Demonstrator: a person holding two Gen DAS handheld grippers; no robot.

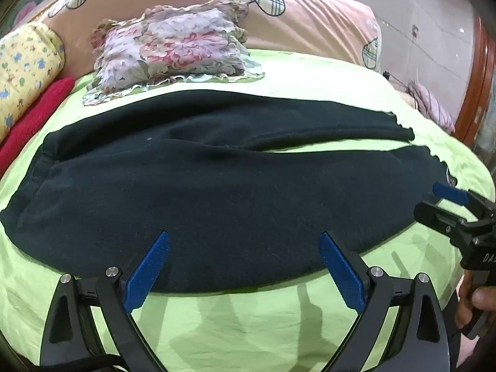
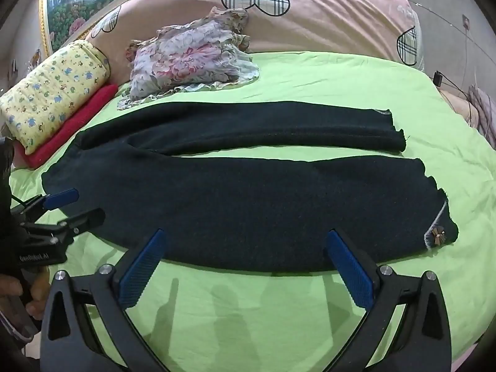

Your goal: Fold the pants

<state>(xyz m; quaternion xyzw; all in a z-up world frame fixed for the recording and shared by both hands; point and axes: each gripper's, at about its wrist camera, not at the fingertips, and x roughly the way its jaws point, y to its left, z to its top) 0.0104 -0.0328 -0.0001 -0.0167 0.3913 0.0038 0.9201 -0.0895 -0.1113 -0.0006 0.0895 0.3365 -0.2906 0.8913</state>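
My left claw (image 1: 243, 266) and my right claw (image 2: 245, 266) both stand wide apart and grasp nothing, each hovering at the near edge of the dark pants (image 2: 235, 204). The pants lie spread flat on the green bed sheet (image 2: 248, 310), waistband to the left, the two legs side by side with a narrow gap between them. I judge that no fold is made yet; all the folding remains.
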